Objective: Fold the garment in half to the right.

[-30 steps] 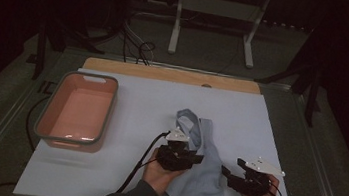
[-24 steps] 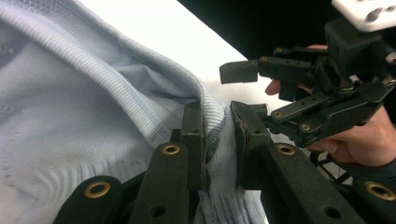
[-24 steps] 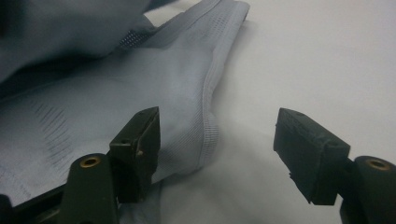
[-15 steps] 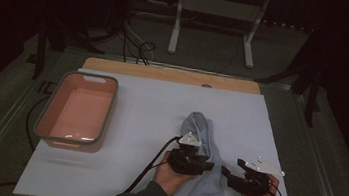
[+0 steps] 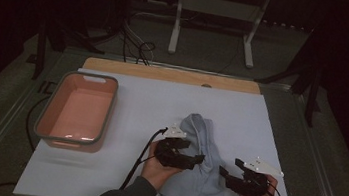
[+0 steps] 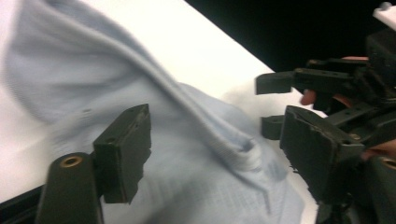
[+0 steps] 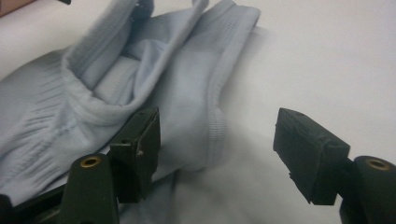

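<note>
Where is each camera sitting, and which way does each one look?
High view: above the person's side, looking forward and down on the white table; forearms, both hands show.
Left gripper view: on the left gripper, facing the crumpled light-blue cloth; own black jaws show, just opened, and the right gripper beyond.
Right gripper view: on the right gripper, facing the cloth's hem; own jaws apart.
All share the cloth.

Setting: a lab-style recording station, not a home. Dark room, lit mainly over the work surface. The table (image 5: pixel 280 126) is covered by a white sheet, with a wooden board (image 5: pixel 165 73) along its far edge and metal rails along both sides. Beyond it, a white metal stand (image 5: pixel 211 27) on the floor, loose cables (image 5: pixel 136 40) bundled near its base, and black stand legs (image 5: pixel 310 82) at the right.
</note>
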### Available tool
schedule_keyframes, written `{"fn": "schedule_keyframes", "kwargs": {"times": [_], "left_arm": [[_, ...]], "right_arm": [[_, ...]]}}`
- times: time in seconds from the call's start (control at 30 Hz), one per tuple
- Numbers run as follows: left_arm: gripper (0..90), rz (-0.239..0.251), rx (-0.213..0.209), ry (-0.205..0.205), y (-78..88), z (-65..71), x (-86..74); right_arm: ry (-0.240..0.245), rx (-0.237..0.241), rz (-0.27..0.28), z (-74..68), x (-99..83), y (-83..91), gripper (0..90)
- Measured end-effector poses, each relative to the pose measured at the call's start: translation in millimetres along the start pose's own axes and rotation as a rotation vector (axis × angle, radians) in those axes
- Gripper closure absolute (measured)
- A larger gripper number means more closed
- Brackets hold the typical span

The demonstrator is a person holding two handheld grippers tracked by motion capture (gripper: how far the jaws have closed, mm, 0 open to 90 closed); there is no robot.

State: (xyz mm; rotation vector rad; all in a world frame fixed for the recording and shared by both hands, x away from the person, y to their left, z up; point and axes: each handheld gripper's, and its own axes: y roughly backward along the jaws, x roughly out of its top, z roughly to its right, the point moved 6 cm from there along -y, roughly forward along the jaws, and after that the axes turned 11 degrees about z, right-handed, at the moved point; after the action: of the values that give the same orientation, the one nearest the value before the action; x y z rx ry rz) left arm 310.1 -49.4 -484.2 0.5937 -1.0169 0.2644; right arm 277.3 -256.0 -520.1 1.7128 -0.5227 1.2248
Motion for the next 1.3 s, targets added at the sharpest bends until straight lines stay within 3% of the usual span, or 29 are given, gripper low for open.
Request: {"fn": "schedule_keyframes", "kwargs": {"times": [0.3, 0.7, 1.1, 1.3], "left_arm": [[21.0, 0.021, 0.063, 0.021, 22.7, -23.4, -3.0], [18.4, 0.019, 0.119, 0.019, 41.1, -40.9, -11.5], [20.5, 0.001, 0.131, 0.005, 59.4, -43.3, -26.8], [22.0, -0.025, 0.133, -0.004, 67.1, -43.4, -38.2]], "right_arm": [[0.007, 0.029, 0.019, -10.6, 7.2, -0.9, 32.7], [0.01, 0.079, 0.027, -23.3, 12.6, -4.9, 35.5], [0.049, 0.181, 0.016, -43.6, 16.1, -8.5, 51.1], [0.073, 0.22, -0.023, -49.5, 13.1, -15.1, 58.7]]}}
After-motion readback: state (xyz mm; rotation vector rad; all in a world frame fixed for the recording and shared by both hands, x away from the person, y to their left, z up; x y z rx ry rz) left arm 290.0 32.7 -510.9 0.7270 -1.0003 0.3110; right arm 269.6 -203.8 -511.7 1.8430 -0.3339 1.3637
